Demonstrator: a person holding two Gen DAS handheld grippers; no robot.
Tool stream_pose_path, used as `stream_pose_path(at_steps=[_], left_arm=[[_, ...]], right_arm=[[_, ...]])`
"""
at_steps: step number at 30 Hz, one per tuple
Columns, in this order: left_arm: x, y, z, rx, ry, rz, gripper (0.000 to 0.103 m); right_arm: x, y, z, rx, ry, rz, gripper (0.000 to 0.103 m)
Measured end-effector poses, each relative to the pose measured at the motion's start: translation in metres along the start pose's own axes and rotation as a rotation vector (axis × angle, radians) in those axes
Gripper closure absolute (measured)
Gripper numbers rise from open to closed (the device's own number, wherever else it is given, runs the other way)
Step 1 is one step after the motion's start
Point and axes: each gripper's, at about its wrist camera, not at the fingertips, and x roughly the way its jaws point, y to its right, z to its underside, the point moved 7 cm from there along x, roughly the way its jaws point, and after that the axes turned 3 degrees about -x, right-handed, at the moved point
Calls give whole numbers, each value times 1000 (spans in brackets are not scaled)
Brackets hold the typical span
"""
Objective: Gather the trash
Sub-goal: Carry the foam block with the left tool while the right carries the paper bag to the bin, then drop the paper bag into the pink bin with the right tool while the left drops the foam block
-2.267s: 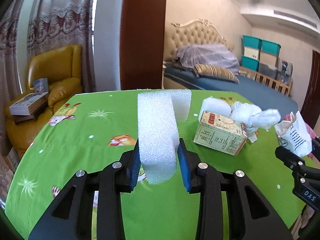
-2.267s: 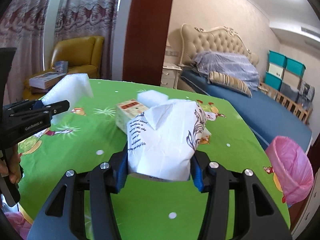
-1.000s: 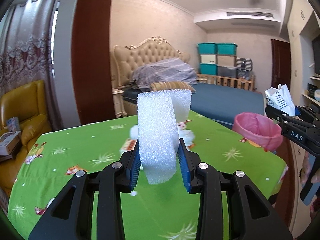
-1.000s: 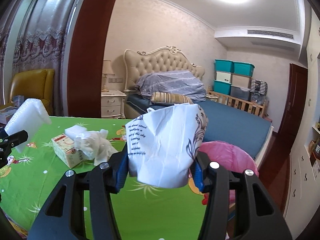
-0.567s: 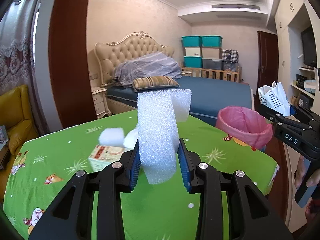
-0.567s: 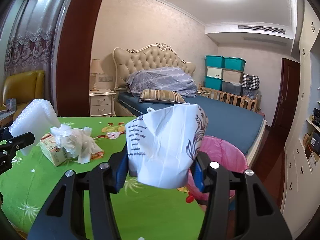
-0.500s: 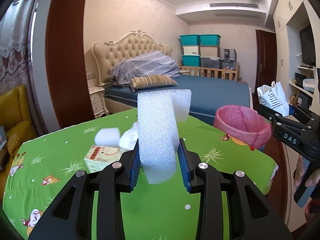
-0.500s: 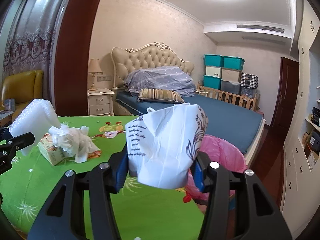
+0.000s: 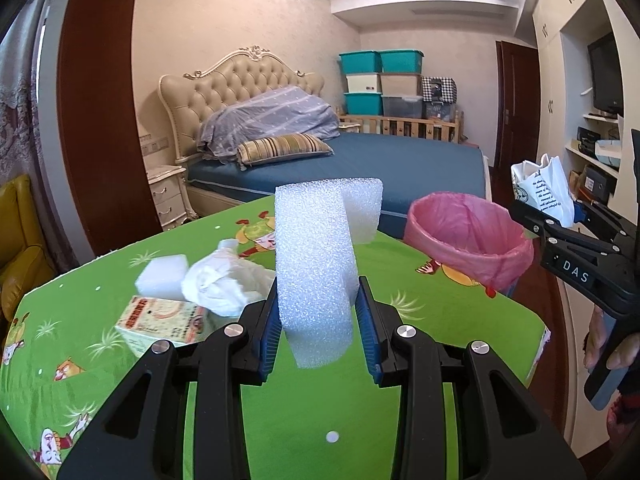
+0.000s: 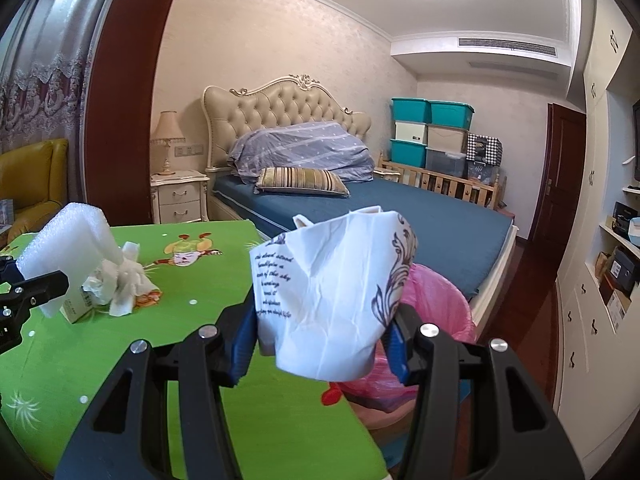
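My left gripper (image 9: 318,334) is shut on a tall white foam block (image 9: 316,264), held above the green tablecloth (image 9: 360,420). My right gripper (image 10: 322,330) is shut on a crumpled white printed paper bag (image 10: 332,292), just in front of and above the pink-lined trash bin (image 10: 440,300). In the left wrist view the bin (image 9: 468,232) stands past the table's right edge, with the right gripper (image 9: 532,216) and its bag (image 9: 544,190) beside it. A crumpled white tissue (image 9: 224,280), a printed carton (image 9: 164,320) and a small foam piece (image 9: 162,280) lie on the table.
A blue bed (image 10: 360,216) with a tufted headboard stands behind the table. Teal storage boxes (image 10: 432,132), a nightstand (image 10: 180,196), a yellow armchair (image 10: 28,184) and white wall cupboards (image 10: 600,280) surround the space. A hand (image 9: 608,356) grips the right tool's handle.
Both grippers have swung right toward the pink bin, which now looks larger and nearer. The tissue, carton and foam piece have slid left in both views. Both grips are unchanged.
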Motion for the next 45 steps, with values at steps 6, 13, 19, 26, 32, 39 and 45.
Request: stream_pose_path(at_steps=[6, 13, 19, 26, 32, 39, 45], left_arm=[[13, 12, -1, 16, -19, 7, 70], [25, 25, -3, 34, -36, 18, 70], [35, 32, -2, 45, -52, 22, 70], [43, 36, 0, 52, -70, 23, 70], [50, 40, 2, 57, -83, 28, 70], [58, 49, 1, 69, -91, 33, 70], [69, 52, 0, 68, -104, 33, 70]], right_arm=[[11, 9, 4, -11, -4, 15, 51], [22, 13, 9, -28, -5, 33, 51], [30, 16, 11, -49, -1, 59, 51], [41, 22, 16, -67, -9, 85, 51], [48, 27, 16, -61, -14, 93, 51], [61, 33, 17, -52, -27, 96, 51], [95, 40, 18, -34, -60, 67, 50]])
